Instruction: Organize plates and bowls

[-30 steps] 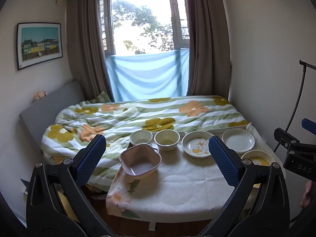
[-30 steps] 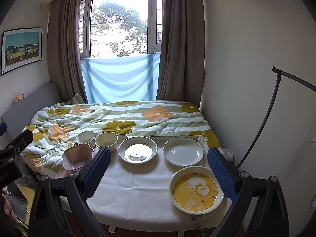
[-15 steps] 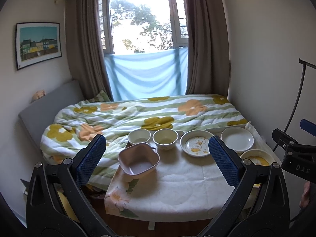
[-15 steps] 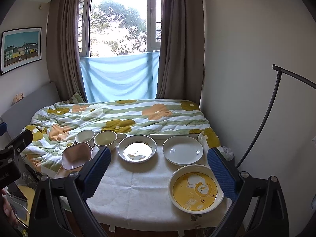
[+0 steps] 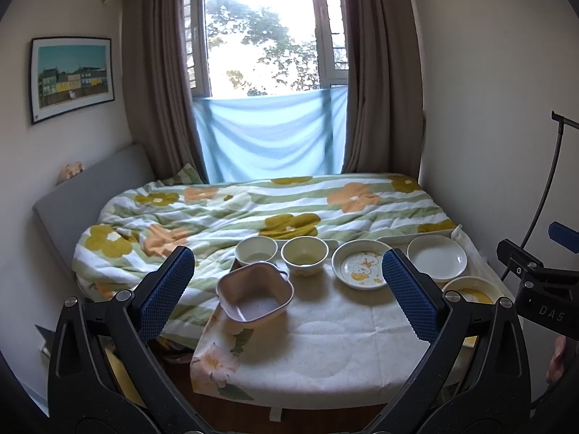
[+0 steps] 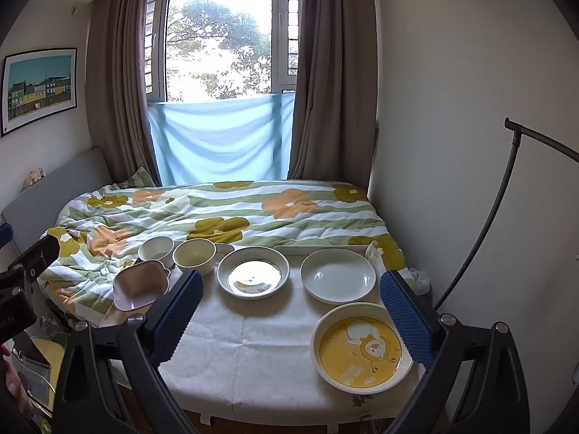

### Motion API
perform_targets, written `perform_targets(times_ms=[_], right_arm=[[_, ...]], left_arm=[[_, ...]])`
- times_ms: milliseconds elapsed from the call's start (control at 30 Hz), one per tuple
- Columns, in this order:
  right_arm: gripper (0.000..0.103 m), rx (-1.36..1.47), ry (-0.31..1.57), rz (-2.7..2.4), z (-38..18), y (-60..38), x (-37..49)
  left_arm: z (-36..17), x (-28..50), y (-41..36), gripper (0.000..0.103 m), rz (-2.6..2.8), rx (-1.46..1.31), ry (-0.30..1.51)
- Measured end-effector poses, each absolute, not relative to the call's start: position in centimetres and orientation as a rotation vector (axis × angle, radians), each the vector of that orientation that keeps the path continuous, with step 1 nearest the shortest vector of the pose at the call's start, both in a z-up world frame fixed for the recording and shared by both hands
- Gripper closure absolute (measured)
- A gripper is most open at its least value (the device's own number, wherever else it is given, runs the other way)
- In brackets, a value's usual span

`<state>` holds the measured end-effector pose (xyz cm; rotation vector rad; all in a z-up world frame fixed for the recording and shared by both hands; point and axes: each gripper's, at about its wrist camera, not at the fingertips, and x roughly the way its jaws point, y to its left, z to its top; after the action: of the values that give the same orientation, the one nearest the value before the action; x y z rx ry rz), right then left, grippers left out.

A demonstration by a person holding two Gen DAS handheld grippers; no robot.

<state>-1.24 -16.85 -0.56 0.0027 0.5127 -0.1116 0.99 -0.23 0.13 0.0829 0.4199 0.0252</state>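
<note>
A small table with a white cloth (image 5: 325,336) holds a pink square bowl (image 5: 254,297), a white bowl (image 5: 256,249), a cream bowl (image 5: 304,253), a white plate with a yellow print (image 5: 360,267), a plain white plate (image 5: 436,258) and a yellow cartoon plate (image 6: 362,347). The pink bowl (image 6: 140,284), cream bowl (image 6: 194,255), printed plate (image 6: 253,276) and plain plate (image 6: 337,275) also show in the right wrist view. My left gripper (image 5: 287,285) is open and empty, held back from the table. My right gripper (image 6: 291,305) is open and empty, in front of the table.
A bed with a flowered quilt (image 5: 253,213) lies right behind the table. A wall (image 6: 470,144) stands close on the right, with a black curved stand (image 6: 503,195). A window with brown curtains (image 5: 380,90) is at the back.
Both grippers have shifted slightly, so the table sits a little lower and closer in view. Both stay open and nothing on the table has moved.
</note>
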Motion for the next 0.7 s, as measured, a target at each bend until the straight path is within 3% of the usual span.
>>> perform_targets(times_ms=[700], right_arm=[[0.006,0.001,0.517,-0.113,-0.53,-16.69,-0.92]], left_arm=[[0.26,1.76,0.37,0.0,0.03,0.079,0.431]])
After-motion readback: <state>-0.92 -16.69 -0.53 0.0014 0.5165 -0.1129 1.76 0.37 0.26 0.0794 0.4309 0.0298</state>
